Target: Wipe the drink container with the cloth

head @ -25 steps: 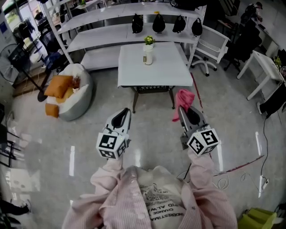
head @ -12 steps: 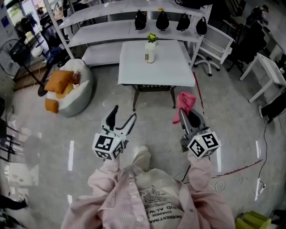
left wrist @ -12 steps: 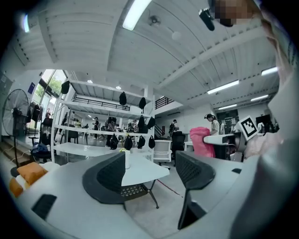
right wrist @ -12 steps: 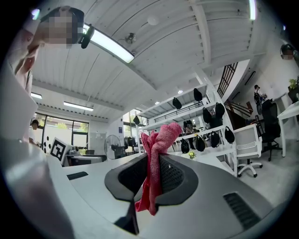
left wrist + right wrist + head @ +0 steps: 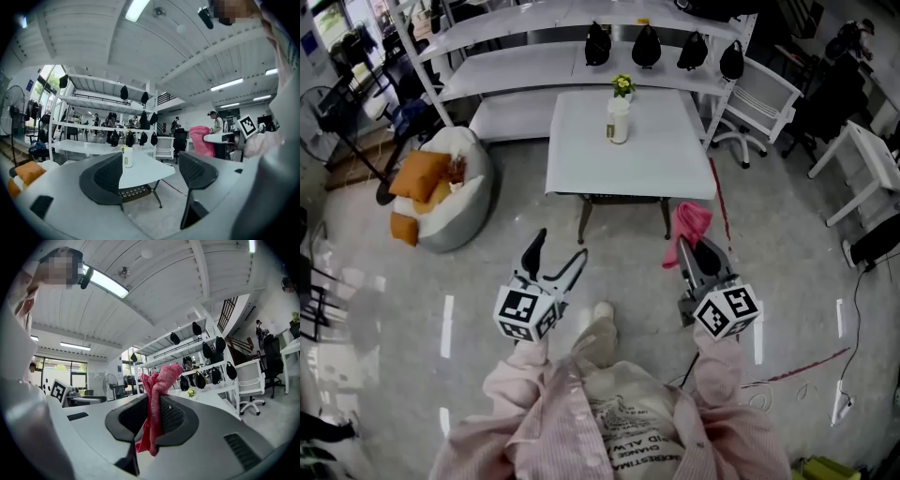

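Note:
The drink container (image 5: pixel 619 120), a white bottle, stands upright at the far side of a white table (image 5: pixel 581 155), with a small yellow-green plant (image 5: pixel 622 85) just behind it. My left gripper (image 5: pixel 557 251) hangs over the floor well short of the table. Its jaws have just been opening and stand open with nothing between them. In the left gripper view the container (image 5: pixel 127 157) shows far off between the open jaws (image 5: pixel 150 171). My right gripper (image 5: pixel 692 251) is shut on a pink cloth (image 5: pixel 689 225), which sticks up from its jaws (image 5: pixel 152 416) as a bunched fold (image 5: pixel 159 385).
A white beanbag with orange cushions (image 5: pixel 441 192) lies left of the table. White shelving with black bags (image 5: pixel 647 42) runs behind it. A white chair (image 5: pixel 759 98) stands at the table's right, another desk (image 5: pixel 872 159) farther right. A cable (image 5: pixel 797 361) trails over the floor.
The left gripper's jaws went from shut to wide open. Both grippers sank a little in the head view, and the table drew nearer. A shoe has come into sight below.

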Action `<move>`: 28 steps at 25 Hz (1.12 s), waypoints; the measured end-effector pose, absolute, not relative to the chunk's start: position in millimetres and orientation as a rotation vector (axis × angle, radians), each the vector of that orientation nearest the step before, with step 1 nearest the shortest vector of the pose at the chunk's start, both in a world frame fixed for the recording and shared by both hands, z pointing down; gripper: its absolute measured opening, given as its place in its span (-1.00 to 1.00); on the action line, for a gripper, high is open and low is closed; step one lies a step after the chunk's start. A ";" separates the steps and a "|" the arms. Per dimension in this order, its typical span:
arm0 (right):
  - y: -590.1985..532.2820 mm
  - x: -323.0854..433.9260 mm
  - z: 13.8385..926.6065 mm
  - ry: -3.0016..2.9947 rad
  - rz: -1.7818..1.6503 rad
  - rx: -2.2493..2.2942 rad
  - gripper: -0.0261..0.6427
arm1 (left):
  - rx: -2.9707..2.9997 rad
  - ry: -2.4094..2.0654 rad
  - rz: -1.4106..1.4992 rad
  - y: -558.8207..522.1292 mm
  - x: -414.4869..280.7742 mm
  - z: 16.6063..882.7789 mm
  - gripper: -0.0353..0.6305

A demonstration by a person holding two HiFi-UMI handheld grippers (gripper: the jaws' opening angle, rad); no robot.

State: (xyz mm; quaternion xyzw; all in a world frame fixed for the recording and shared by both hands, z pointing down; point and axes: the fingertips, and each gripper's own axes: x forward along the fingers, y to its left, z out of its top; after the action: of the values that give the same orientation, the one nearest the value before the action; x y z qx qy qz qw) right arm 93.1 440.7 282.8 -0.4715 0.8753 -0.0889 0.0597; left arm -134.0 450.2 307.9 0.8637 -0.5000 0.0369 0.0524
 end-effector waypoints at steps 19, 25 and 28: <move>245.3 94.3 289.2 2.571 -0.337 -1.540 -0.78 | 2.671 -1.348 0.173 231.5 -127.3 321.4 0.16; 217.6 90.8 294.2 2.553 -0.357 -1.574 -0.78 | 2.686 -1.294 0.178 196.5 -125.0 326.2 0.16; 207.6 90.6 297.4 2.551 -0.373 -1.587 -0.78 | 2.683 -1.292 0.179 184.7 -126.9 327.9 0.16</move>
State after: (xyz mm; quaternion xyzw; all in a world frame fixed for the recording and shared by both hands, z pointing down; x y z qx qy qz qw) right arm 90.6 207.6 297.4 -0.5234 0.8413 -0.1229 0.0569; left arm -126.9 184.7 327.9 0.8966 -0.4316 0.0598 0.0790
